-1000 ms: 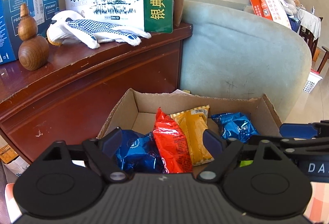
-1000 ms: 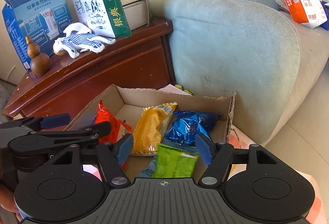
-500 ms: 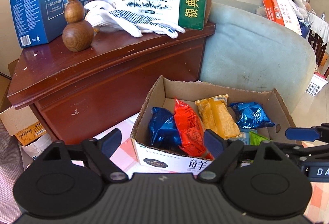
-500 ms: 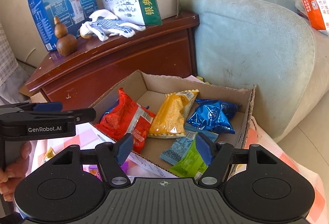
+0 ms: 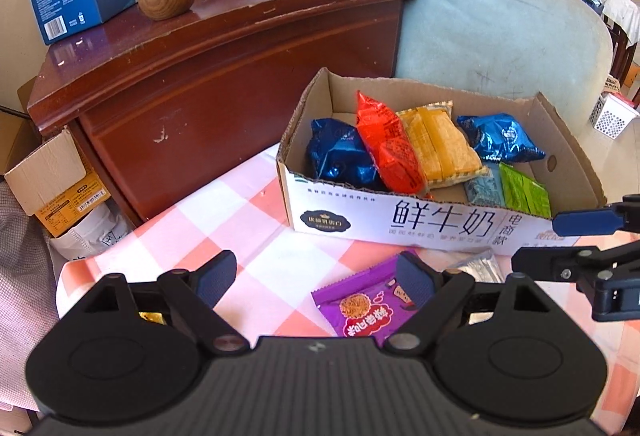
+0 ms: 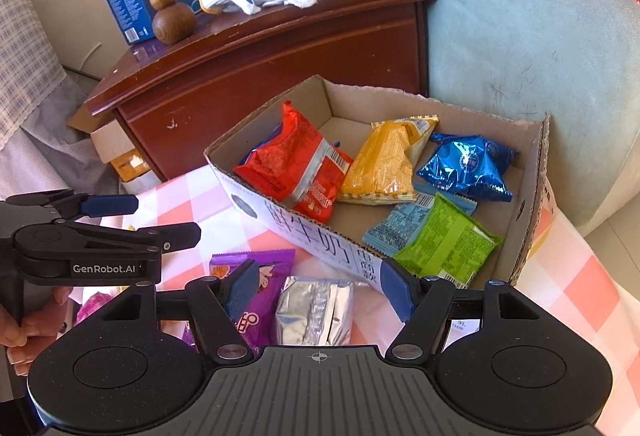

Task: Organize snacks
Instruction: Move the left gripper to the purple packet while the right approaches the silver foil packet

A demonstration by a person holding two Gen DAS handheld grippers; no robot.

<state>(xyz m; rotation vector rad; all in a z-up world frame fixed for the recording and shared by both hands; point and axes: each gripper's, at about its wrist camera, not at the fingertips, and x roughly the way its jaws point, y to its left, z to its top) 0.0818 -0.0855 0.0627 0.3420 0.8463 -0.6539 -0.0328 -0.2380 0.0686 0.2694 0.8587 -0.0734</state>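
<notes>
At lower left of the right wrist view I see my left gripper, its fingers spread and holding nothing. Lower centre, my right gripper is spread too, over the purple packet and silver packet on the checked cloth. Centre right, the cardboard box holds six snacks.
</notes>
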